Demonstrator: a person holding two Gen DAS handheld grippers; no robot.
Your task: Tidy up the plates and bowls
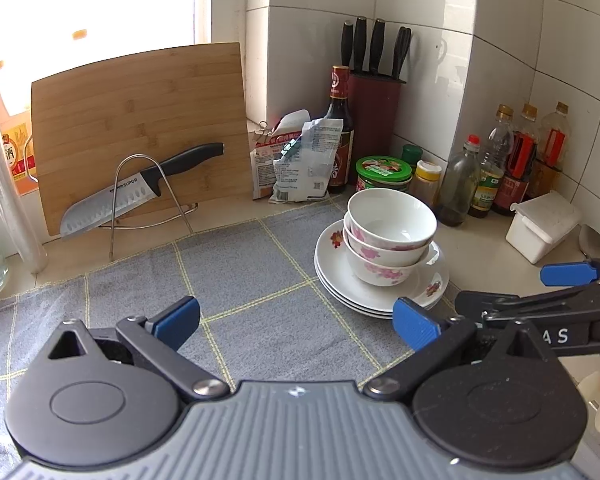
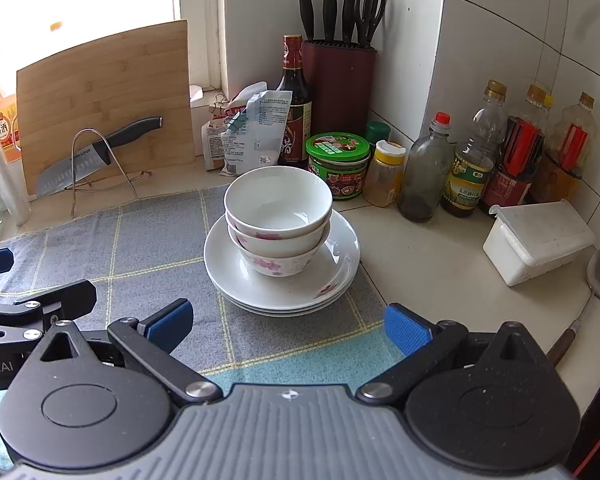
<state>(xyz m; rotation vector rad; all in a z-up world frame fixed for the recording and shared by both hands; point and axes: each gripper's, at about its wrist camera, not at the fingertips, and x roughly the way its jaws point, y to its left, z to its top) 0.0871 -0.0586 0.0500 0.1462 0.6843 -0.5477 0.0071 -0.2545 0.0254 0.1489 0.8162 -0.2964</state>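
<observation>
Both tools are hanging released over the grey cloth (image 2: 148, 240): left tool (image 1: 296, 326), right tool (image 2: 286, 326), each gripping nothing. Beyond them, three bowls (image 2: 278, 216) are sitting nested on stacked plates (image 2: 336, 276), at the cloth's far right corner, before the bottles by the table's back wall.

Both wrist views face the stacked dishes (image 1: 380, 276) closely, left view offset.

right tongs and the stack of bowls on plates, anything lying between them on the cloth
Nothing. In the right wrist view, only bare grey checked cloth lies between the open right tongs and the plates carrying the nested bowls.
</observation>
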